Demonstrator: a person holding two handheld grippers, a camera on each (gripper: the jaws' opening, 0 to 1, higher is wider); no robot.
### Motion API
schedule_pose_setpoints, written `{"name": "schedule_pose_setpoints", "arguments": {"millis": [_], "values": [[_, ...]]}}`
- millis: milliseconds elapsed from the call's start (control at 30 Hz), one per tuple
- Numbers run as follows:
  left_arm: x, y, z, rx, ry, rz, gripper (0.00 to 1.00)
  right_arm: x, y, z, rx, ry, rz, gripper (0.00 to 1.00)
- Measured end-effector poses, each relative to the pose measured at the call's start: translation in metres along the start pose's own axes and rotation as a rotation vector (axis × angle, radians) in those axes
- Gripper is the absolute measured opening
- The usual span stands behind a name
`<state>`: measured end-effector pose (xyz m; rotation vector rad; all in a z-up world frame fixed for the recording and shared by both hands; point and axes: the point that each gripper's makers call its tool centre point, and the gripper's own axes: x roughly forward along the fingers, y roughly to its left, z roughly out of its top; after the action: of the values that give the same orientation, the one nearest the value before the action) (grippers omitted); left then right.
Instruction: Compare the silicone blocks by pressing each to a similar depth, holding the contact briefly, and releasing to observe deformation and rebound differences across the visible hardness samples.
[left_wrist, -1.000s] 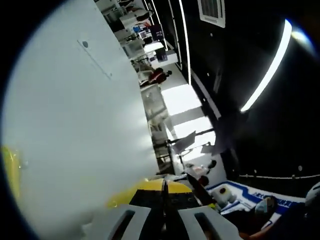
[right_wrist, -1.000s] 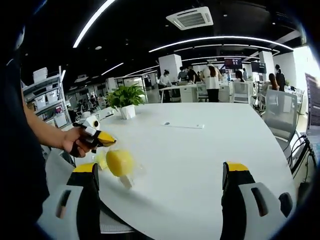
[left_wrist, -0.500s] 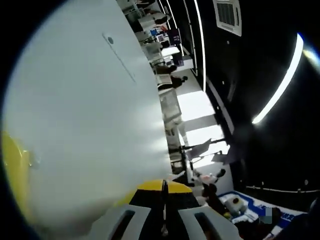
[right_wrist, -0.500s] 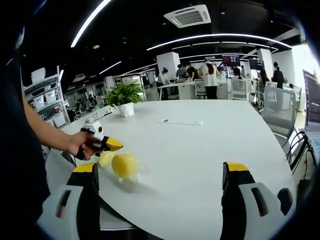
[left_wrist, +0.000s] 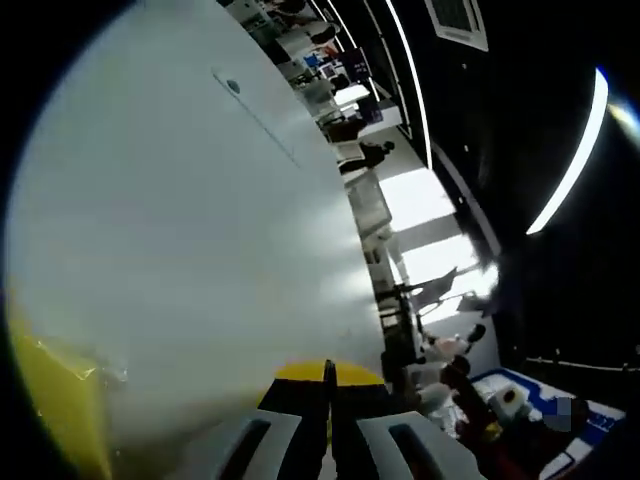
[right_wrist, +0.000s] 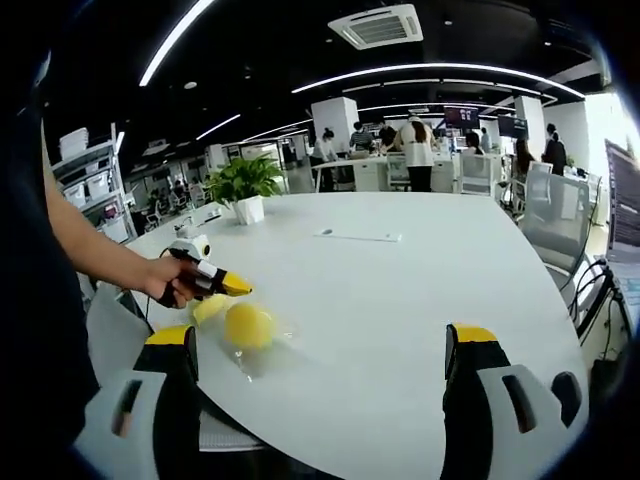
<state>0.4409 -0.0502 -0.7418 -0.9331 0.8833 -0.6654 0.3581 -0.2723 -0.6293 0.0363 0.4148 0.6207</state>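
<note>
On inspection I found no true container in either view. The nearest thing to one was a clear plastic wrapping (right_wrist: 262, 345) lying on the white table (right_wrist: 400, 290). A rounded yellow silicone block (right_wrist: 248, 325) sat in it, with a second, paler yellow piece (right_wrist: 208, 308) just beside it on the side toward the left gripper. In the left gripper view a yellow mass (left_wrist: 55, 400) with creased clear film showed at the lower left edge. It was too blurred for me to say which piece it was.

In the right gripper view, a hand (right_wrist: 168, 283) held my left gripper (right_wrist: 238, 289), its yellow tips closed together and pointing at the blocks from just above them. I could not tell whether it touched them. The left gripper view confirmed its jaws clenched with only a thin seam between them and nothing held. My right gripper (right_wrist: 320, 345) stood released, jaws wide apart, short of the blocks.

The table was otherwise bare apart from a potted plant (right_wrist: 243, 185) at its far side and a flat strip (right_wrist: 358, 236) near the middle. Beyond it lay an open office with desks, a shelving rack (right_wrist: 90, 190), standing people (right_wrist: 417, 152), a ceiling vent (right_wrist: 378, 26) and long light strips (right_wrist: 430, 75).
</note>
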Motion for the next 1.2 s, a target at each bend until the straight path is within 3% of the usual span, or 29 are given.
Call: {"name": "schedule_pose_setpoints", "arguments": {"millis": [367, 633, 1000, 1200], "values": [[0.001, 0.024, 0.004, 0.061, 0.021, 0.097, 0.00, 0.001, -0.002, 0.000, 0.010, -0.001, -0.003, 0.96], [-0.001, 0.039, -0.011, 0.148, 0.087, 0.198, 0.00, 0.002, 0.000, -0.002, 0.019, -0.002, -0.002, 0.96], [-0.004, 0.052, -0.015, 0.195, 0.098, 0.270, 0.00, 0.000, 0.000, -0.002, 0.021, -0.003, -0.005, 0.96], [-0.004, 0.053, -0.015, 0.221, 0.097, 0.273, 0.00, 0.001, 0.001, -0.001, 0.021, -0.003, -0.001, 0.96]]}}
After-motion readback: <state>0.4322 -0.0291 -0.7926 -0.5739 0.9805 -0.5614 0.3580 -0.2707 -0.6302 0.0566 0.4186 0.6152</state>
